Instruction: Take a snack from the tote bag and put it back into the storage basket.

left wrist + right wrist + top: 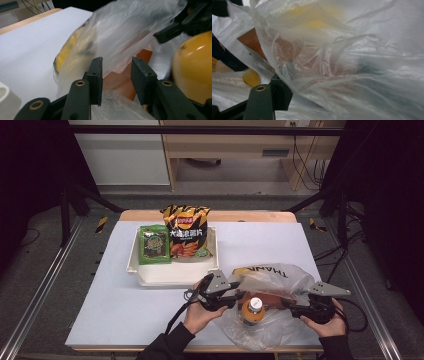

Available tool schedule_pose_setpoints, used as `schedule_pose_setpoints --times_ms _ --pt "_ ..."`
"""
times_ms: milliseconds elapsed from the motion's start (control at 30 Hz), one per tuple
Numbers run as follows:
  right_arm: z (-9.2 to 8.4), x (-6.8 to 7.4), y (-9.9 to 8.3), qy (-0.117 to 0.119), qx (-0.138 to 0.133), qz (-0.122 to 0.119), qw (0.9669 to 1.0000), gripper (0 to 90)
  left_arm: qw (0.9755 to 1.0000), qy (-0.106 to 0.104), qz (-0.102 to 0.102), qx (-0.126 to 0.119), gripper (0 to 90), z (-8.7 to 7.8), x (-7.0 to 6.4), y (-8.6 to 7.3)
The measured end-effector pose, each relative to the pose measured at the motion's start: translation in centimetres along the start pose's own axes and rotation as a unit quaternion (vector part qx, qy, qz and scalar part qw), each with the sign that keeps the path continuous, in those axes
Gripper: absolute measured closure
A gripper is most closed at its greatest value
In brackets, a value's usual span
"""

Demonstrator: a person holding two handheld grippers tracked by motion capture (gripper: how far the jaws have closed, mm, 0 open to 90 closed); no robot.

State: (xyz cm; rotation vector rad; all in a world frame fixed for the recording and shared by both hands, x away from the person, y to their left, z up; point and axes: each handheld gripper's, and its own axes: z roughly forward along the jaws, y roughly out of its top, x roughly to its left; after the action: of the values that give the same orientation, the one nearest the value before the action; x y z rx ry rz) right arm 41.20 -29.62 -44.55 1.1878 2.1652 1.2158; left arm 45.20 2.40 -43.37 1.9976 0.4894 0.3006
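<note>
Working at the near edge of the table (125, 320), the person has both grippers at a thin clear plastic bag (277, 275) that lies crumpled between the hands. An orange-drink bottle (253, 311) stands in the bag's mouth, cap up, and a reddish-orange packet (120, 80) lies deeper in the film behind it.

The left gripper (235, 296) points rightward into the bag. In the left gripper view its jaws stand partly apart with a clear gap; bag film and the reddish packet lie beyond and between the tips, but the pads do not press on anything, so it reads as released. The bottle's rounded yellow body (192, 67) sits just beside its right-hand jaw, not between the jaws.

The right gripper (292, 306) points leftward from the bag's other side. In the right gripper view one black jaw shows at the lower left and film drapes over the rest, so the frames do not settle whether it is gripping the plastic or loose.

The relation that matters: the bottle stands upright between the two grippers, slightly nearer the left one, with its long axis vertical and across that gripper's reach. By this reading, the left hand would need to shift toward the bottle to take it.

Farther back, a white tray (175, 275) holds a chip bag (187, 232) and a green packet (154, 244).
</note>
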Motion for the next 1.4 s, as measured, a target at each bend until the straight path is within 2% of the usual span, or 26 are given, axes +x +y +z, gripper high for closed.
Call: schedule_pose_setpoints --times_ms 133,200,367,467,533,567,733,900,1033,1133,1200,1333,1400 --pt "0.0 -0.1 -0.2 -0.002 0.001 0.002 1.0000 31.8 0.9999 -0.007 -0.003 0.014 57.9 1.1 0.7 -1.0" --pt "0.1 -0.1 -0.2 -0.002 -0.001 -0.004 1.0000 30.6 0.9997 -0.010 0.003 0.020 55.2 1.2 0.9 -1.4" --pt "0.3 0.1 -0.2 -0.003 0.000 -0.006 1.0000 28.1 0.9996 -0.020 0.010 0.016 45.4 1.0 0.9 -1.9" --pt "0.4 0.2 -0.1 -0.003 -0.001 -0.006 1.0000 26.9 0.9995 -0.026 0.007 0.018 37.4 0.7 1.0 -2.2" --pt "0.5 0.2 -0.1 -0.004 -0.002 -0.007 1.0000 26.0 0.9990 -0.023 0.016 0.034 34.8 0.6 0.9 -2.5" --pt "0.6 0.2 -0.1 -0.006 -0.002 -0.008 1.0000 26.0 0.9988 -0.020 0.020 0.039 34.3 0.6 0.8 -2.8" --pt "1.2 0.7 0.0 -0.002 -0.006 -0.017 0.9998 26.1 0.9988 -0.021 0.006 0.045 34.1 0.7 0.9 -4.0" --pt "1.7 0.8 0.2 0.000 -0.017 -0.019 0.9997 27.9 0.9975 -0.021 0.006 0.068 32.6 1.0 1.0 -4.8" --pt "1.1 0.3 0.1 0.011 -0.031 -0.002 0.9995 35.2 0.9975 -0.023 -0.002 0.067 32.8 1.0 1.1 -5.2" --pt "0.3 -0.1 -0.1 -0.002 -0.051 0.009 0.9986 47.3 0.9974 -0.023 0.002 0.069 33.3 1.0 1.0 -5.2" --pt "0.2 -0.3 -0.3 -0.016 -0.055 0.027 0.9980 52.1 0.9971 -0.022 0.008 0.072 33.4 1.0 0.9 -5.2" --pt "0.9 -0.5 -0.6 -0.005 -0.031 0.041 0.9987 49.5 0.9975 -0.022 0.006 0.067 32.9 0.9 1.0 -5.1" --pt "1.2 -0.4 -0.6 -0.001 -0.034 0.051 0.9981 47.8 0.9975 -0.022 0.006 0.066 32.8 0.6 1.1 -4.9"
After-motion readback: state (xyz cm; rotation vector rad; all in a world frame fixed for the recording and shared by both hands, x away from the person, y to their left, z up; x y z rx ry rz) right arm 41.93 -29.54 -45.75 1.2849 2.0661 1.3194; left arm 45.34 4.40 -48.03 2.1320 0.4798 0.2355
